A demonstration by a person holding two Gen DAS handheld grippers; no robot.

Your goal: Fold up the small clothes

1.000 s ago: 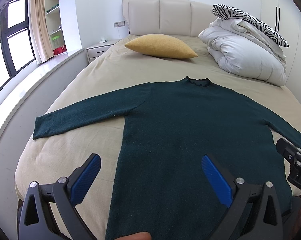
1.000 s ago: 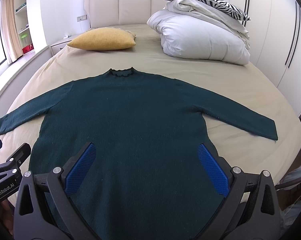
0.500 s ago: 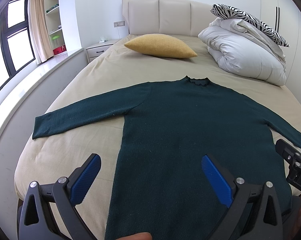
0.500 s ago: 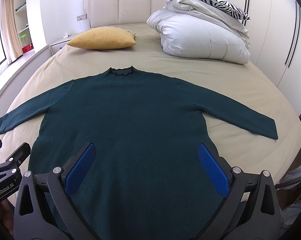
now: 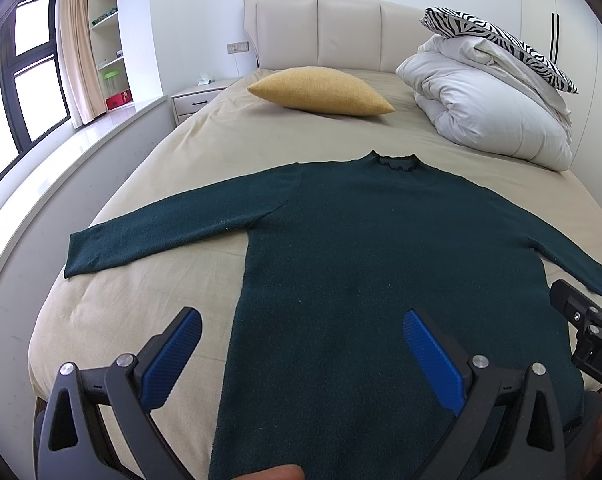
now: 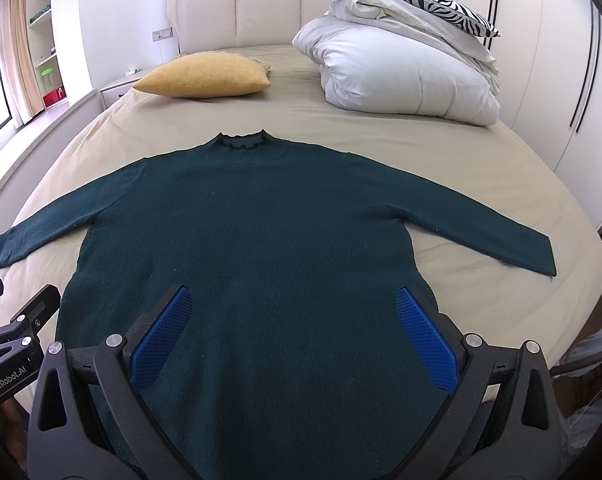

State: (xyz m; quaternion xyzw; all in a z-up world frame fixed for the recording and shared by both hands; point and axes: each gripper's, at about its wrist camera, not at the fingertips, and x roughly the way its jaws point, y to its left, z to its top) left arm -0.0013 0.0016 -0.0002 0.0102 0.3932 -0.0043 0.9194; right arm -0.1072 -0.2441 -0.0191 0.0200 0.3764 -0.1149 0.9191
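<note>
A dark green long-sleeved sweater (image 5: 381, 248) lies flat on the bed, collar toward the headboard, both sleeves spread out; it also shows in the right wrist view (image 6: 253, 224). My left gripper (image 5: 301, 332) is open and empty, held above the sweater's lower left part. My right gripper (image 6: 293, 316) is open and empty, above the sweater's lower middle. The right gripper's body shows at the right edge of the left wrist view (image 5: 589, 332). The left gripper's body shows at the left edge of the right wrist view (image 6: 17, 336).
The beige bed sheet (image 5: 149, 288) lies under the sweater. A yellow pillow (image 5: 321, 92) and a folded white duvet (image 5: 485, 112) with a zebra pillow (image 5: 497, 44) sit near the headboard. A window ledge (image 5: 61, 168) runs along the left; wardrobes (image 6: 561, 60) stand right.
</note>
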